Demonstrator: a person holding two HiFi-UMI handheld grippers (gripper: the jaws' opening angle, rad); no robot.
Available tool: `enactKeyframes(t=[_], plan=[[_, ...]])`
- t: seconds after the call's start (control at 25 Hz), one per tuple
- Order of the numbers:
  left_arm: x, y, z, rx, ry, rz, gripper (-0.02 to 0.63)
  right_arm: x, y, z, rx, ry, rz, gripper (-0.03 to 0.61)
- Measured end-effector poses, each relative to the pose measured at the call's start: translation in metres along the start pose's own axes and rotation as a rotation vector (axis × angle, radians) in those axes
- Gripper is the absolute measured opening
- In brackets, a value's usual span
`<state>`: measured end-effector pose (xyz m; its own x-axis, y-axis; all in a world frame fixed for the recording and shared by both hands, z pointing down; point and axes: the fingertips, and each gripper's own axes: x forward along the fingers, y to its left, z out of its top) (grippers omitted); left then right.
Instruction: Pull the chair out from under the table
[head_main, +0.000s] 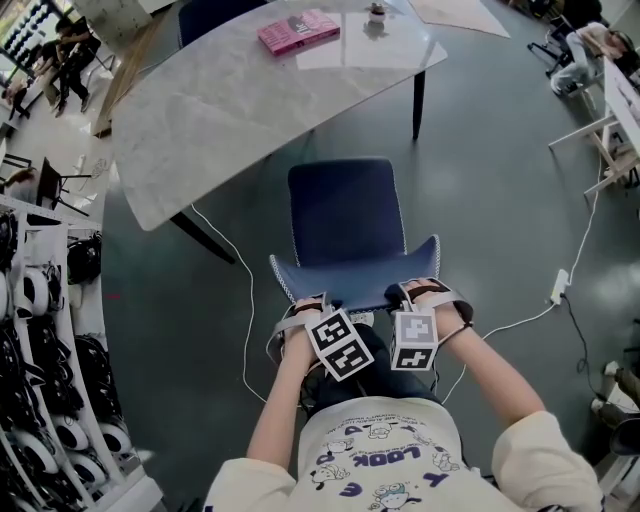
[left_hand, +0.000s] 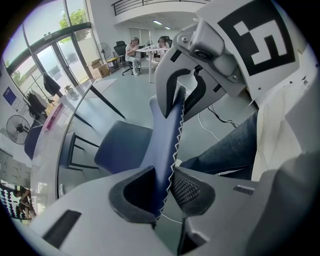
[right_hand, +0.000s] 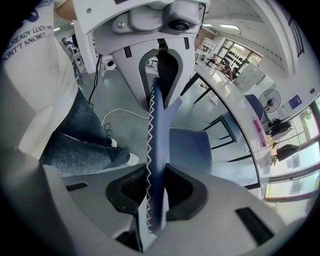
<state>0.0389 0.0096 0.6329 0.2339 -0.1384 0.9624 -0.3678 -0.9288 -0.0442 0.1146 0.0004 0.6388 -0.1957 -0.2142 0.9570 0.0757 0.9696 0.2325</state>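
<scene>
Holding the chair by its back with both grippers

Gripping the top of the blue chair (head_main: 345, 215) is the job of both my hands. My left gripper (head_main: 312, 300) is closed on the top edge of the chair's back, near its left corner. In the left gripper view, the thin blue back with its white zigzag stitching runs right between the two black pads (left_hand: 187, 187). The pads press on it from both sides. My right gripper (head_main: 415, 292) does the same near the right corner of the back. In the right gripper view, its pads squeeze the blue edge too. The jaws of each gripper are only a little way apart, just as wide as the back is thick. Both grippers point down, side by side.

The chair stands on the grey floor (head_main: 480, 180) right in front of me. Its back is next to my legs. Its seat faces the desk (head_main: 230, 120), and the far edge of the seat is near the desk's edge. Almost all of the seat shows.

On the desk lies a pink book (head_main: 298, 32). A small thing (head_main: 377, 15) that I cannot make out stands near it. A white cable (head_main: 248, 300) runs over the floor to the left of the chair. A white power strip (head_main: 559, 287) lies on the right. Helmets (head_main: 28, 292) sit in rows at my left.
</scene>
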Motion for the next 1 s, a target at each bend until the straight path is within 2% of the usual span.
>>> enactKeyframes(t=[1.0], plan=[[-0.011, -0.046, -0.022, 0.018, 0.014, -0.026, 0.106, -0.012, 0.050, 0.011, 0.007, 0.023, 0.015, 0.083]])
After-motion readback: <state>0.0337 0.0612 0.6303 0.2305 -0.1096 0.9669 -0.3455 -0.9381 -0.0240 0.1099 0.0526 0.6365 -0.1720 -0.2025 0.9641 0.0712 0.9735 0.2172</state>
